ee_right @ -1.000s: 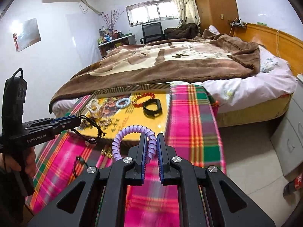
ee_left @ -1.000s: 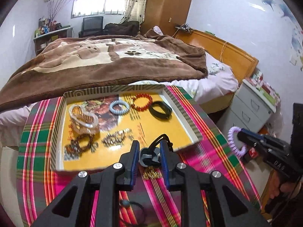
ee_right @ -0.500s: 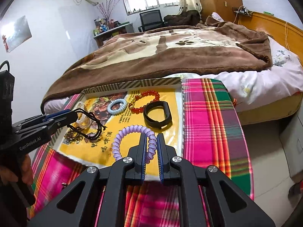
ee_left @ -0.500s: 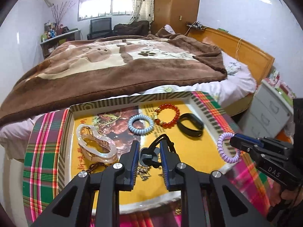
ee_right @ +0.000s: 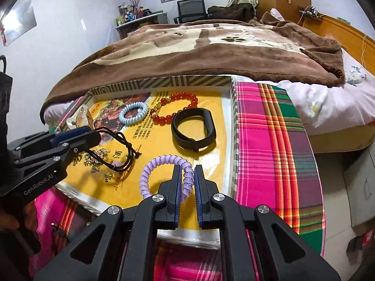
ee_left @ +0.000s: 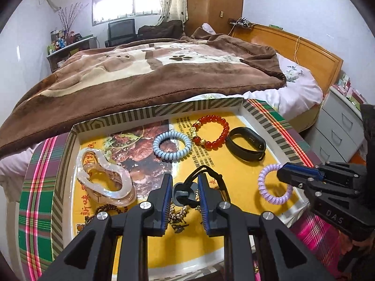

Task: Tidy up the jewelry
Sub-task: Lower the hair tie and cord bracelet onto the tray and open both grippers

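Bedroom backdrop: bed under a brown paw-print blanket, just behind a plaid-clothed surface carrying a shallow yellow-floored tray

Compared with a second ago: both hand-held grippers brought from over the plaid cloth at the near edge to over the tray floor, lower and closer to the pieces already laid there; tray contents unmoved

Left hand-held gripper clamped on a black cord bracelet with a dark round bead, cord loops spilling ahead toward 12 o'clock, hanging above a small gold chain near tray centre

Right hand-held gripper pinched shut on a lilac spiral hair tie, held over the tray's near right part, at about 6 o'clock from the black wristband

Already in the tray: pale blue spiral hair tie at 12 o'clock, red bead bracelet at 1 o'clock, black wristband at 2 o'clock, clear hair claw at 9 o'clock, brown bead bracelet at 8 o'clock

Meaning for the task, as a judgement: carry nearly over, release into open yellow space likely next, neither piece yet set down
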